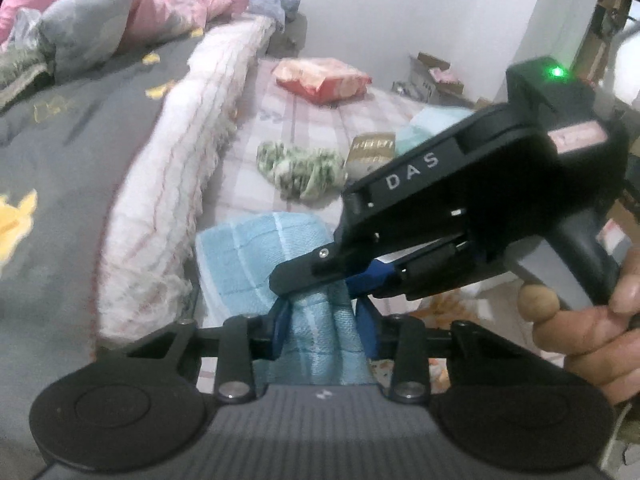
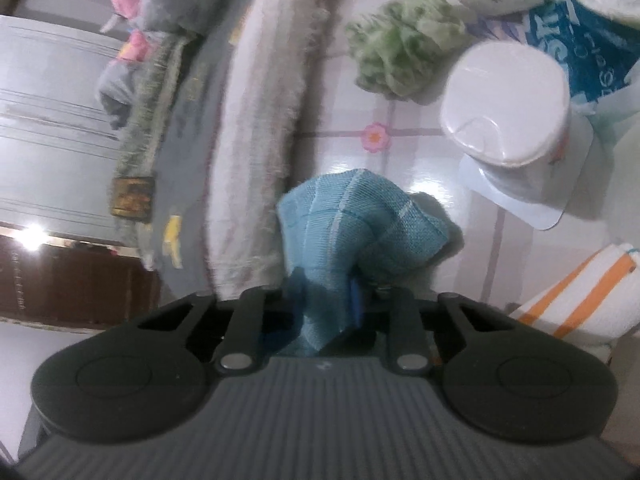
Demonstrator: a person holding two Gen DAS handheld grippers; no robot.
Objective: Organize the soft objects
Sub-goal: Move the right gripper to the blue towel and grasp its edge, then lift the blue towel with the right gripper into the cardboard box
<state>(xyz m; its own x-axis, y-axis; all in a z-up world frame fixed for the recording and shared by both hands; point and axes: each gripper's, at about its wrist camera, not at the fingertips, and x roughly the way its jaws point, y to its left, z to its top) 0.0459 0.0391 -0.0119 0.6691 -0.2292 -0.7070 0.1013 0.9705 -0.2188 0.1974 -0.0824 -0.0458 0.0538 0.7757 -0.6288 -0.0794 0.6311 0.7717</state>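
Blue towel (image 1: 256,256) lies bunched on my bed's pink-checked sheet (image 1: 304,120), just beside a rolled white fringed blanket (image 1: 180,184). Room: white wall (image 1: 400,4), cardboard boxes (image 1: 436,76) beyond the bed, green pouf (image 1: 300,168) and grey quilt (image 1: 68,152) nearby. Towel's long axis runs away from my left gripper (image 1: 324,320), which pinches its near end; my right gripper (image 1: 320,280) pinches the same end from the right, my hand (image 1: 588,320) on its handle
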